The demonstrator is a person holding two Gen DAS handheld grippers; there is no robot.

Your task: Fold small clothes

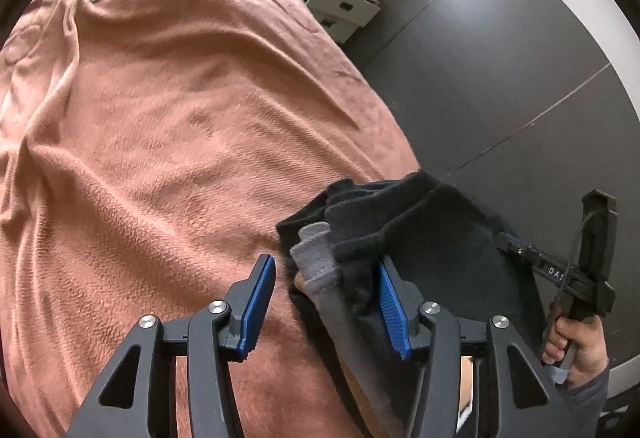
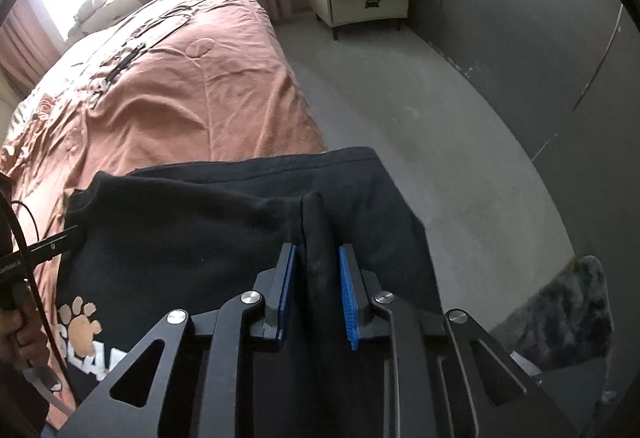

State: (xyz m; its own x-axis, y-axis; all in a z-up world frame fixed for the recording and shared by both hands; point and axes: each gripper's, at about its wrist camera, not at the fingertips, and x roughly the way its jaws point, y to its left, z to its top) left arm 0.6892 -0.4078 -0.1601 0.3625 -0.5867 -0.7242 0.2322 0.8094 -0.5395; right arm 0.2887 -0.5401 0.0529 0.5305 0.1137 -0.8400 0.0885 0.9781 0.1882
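left gripper [image 1: 326, 302] fingers wide | right gripper [image 2: 317, 292] fingers pinching black garment [image 2: 224, 222] fold | print partly hidden

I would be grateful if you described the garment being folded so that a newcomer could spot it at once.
Start from the wide bed under its salmon-pink bedspread. At its near edge, on the side by the grey floor, hangs a black garment, held up between the right gripper and the left gripper. It is the only dark cloth there, with a tan paw print and a grey inner lining.
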